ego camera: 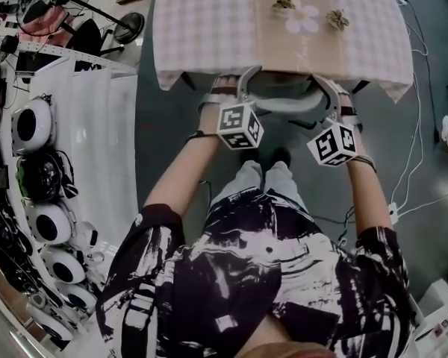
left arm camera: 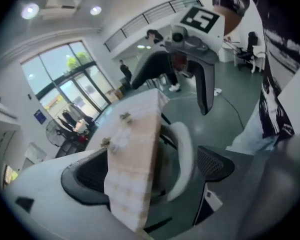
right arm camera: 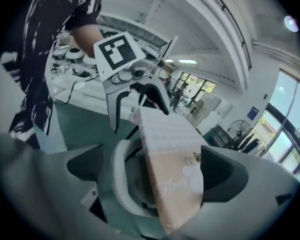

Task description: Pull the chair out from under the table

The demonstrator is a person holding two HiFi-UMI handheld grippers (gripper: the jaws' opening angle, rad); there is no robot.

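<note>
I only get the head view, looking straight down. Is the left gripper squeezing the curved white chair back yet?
Observer: No. The left gripper view shows the left gripper with its jaws apart. The curved white chair back stands between them, not clamped.
Operator: And the other one?
Observer: The right gripper is open too. The chair back and a corner of the checked pink-and-white tablecloth sit between its jaws.
Operator: What's far away in the room?
Observer: The left gripper view shows tall windows and people standing far off.
</note>
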